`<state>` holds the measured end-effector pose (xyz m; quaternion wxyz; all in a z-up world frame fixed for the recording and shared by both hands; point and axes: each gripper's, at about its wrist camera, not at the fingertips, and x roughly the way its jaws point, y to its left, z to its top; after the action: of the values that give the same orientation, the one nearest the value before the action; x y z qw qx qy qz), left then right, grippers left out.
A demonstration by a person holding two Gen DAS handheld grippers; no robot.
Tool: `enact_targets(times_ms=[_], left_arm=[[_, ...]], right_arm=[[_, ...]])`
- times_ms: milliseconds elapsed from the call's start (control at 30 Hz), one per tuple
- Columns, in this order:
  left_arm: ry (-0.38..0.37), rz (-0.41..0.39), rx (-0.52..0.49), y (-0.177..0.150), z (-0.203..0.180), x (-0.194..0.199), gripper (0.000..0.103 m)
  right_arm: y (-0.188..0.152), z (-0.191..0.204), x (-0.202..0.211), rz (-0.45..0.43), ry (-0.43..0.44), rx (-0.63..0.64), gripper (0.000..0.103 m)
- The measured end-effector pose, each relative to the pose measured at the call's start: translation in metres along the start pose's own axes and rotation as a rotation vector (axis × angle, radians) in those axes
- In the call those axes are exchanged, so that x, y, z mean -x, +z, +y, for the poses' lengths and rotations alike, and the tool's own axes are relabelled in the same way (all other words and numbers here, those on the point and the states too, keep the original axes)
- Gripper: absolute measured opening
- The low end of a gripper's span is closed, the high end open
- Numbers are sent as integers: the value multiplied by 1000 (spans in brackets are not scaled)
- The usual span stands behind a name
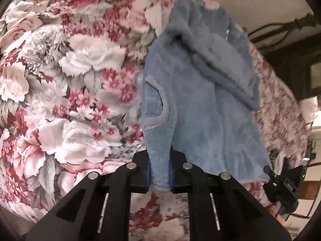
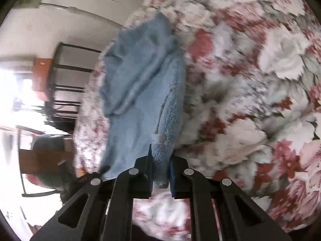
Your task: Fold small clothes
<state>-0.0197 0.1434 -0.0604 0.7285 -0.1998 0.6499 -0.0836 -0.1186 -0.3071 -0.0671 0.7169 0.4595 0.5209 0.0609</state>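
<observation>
A small light-blue fleece garment (image 1: 200,100) hangs stretched between my two grippers above a floral bedspread (image 1: 70,80). My left gripper (image 1: 159,172) is shut on one corner of its hem. My right gripper (image 2: 159,175) is shut on the other corner; the garment (image 2: 140,92) hangs away from it. The right gripper also shows at the lower right of the left wrist view (image 1: 280,182), at the garment's far edge. An armhole with grey trim (image 1: 160,104) shows near the left gripper.
The red, pink and white floral bedspread (image 2: 250,100) fills most of both views. A dark metal rack (image 2: 66,84) and a bright doorway stand beyond the bed's edge. Dark furniture (image 1: 291,64) shows past the bed in the left wrist view.
</observation>
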Motion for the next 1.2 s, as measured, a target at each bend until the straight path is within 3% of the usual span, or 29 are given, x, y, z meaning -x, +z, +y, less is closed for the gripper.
enact_targets(times_ms=[100, 200, 333, 567, 1200], left_arm=[[-46, -52, 6, 7, -6, 11, 11], [-47, -94, -5, 15, -10, 19, 11], [-58, -116, 9, 29, -18, 20, 11], [-88, -174, 23, 66, -36, 20, 11], [-115, -233, 44, 158, -66, 4, 11]], right_arm=[[10, 2, 3, -50, 33, 5, 13], [19, -4, -2, -37, 83, -66, 13], [27, 12, 0, -57, 94, -32, 13], [59, 10, 1, -78, 128, -98, 13], [151, 44, -54, -98, 154, -141, 13]])
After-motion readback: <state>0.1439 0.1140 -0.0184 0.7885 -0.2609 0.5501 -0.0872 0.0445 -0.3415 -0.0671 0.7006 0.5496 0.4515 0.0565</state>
